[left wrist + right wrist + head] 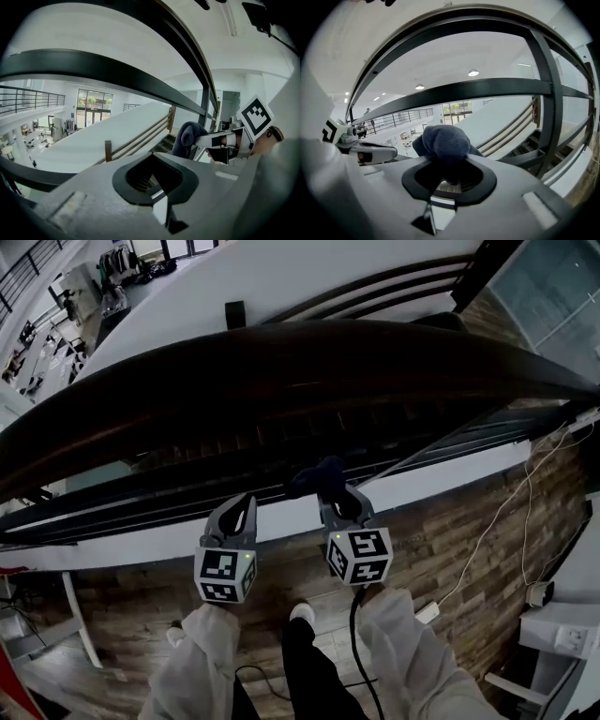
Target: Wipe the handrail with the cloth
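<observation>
A dark wooden handrail (281, 362) arcs across the head view, with black metal bars (141, 493) beneath it. My right gripper (333, 495) is shut on a dark blue cloth (314, 476), bunched at its tip just below the rail and in front of the bars. In the right gripper view the cloth (443, 140) bulges out of the jaws of the right gripper (447, 176), under the handrail (440, 21). My left gripper (246, 504) hangs beside it to the left, jaws together and holding nothing. The left gripper view shows the cloth (185, 136) to the right, below the handrail (187, 51).
Beyond the railing, a staircase (394, 282) descends to a lower hall (56, 306). I stand on a wooden floor (450, 540), with a shoe (302, 613) below the grippers. A white cable (497, 521) runs right toward a white desk (562, 638).
</observation>
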Demonstrator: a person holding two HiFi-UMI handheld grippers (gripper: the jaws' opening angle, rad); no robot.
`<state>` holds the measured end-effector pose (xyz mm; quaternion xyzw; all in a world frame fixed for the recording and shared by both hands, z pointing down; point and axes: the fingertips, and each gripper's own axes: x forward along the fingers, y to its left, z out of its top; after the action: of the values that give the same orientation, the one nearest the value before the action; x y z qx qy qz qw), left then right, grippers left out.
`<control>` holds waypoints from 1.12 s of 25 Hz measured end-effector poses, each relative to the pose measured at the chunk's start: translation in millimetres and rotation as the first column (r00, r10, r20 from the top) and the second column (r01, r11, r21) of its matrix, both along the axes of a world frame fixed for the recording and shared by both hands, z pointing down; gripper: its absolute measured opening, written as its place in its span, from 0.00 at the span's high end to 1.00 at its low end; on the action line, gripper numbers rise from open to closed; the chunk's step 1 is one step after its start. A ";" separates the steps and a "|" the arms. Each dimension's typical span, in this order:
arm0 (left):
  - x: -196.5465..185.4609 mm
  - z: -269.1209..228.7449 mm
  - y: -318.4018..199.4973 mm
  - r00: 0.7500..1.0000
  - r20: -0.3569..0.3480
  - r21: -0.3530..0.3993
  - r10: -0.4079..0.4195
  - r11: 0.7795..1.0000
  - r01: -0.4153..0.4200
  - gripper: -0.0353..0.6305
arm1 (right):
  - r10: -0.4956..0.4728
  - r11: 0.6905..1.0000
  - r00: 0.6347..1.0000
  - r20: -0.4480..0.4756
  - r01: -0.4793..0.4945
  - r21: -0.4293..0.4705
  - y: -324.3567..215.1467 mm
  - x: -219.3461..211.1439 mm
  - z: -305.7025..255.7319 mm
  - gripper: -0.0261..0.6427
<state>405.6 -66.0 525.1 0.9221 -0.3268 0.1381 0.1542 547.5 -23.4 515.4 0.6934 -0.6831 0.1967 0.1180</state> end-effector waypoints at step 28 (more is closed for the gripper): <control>-668.6 4.6 -28.4 0.762 0.045 -0.014 -0.646 0.762 0.647 0.95 | -0.678 0.724 0.722 0.134 0.688 -0.046 -83.7 -701.3 20.0 0.85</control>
<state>-263.0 -94.3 529.7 0.7481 -0.6252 0.0985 0.1994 -153.8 -107.1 535.4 0.3747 -0.8860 0.2079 0.1772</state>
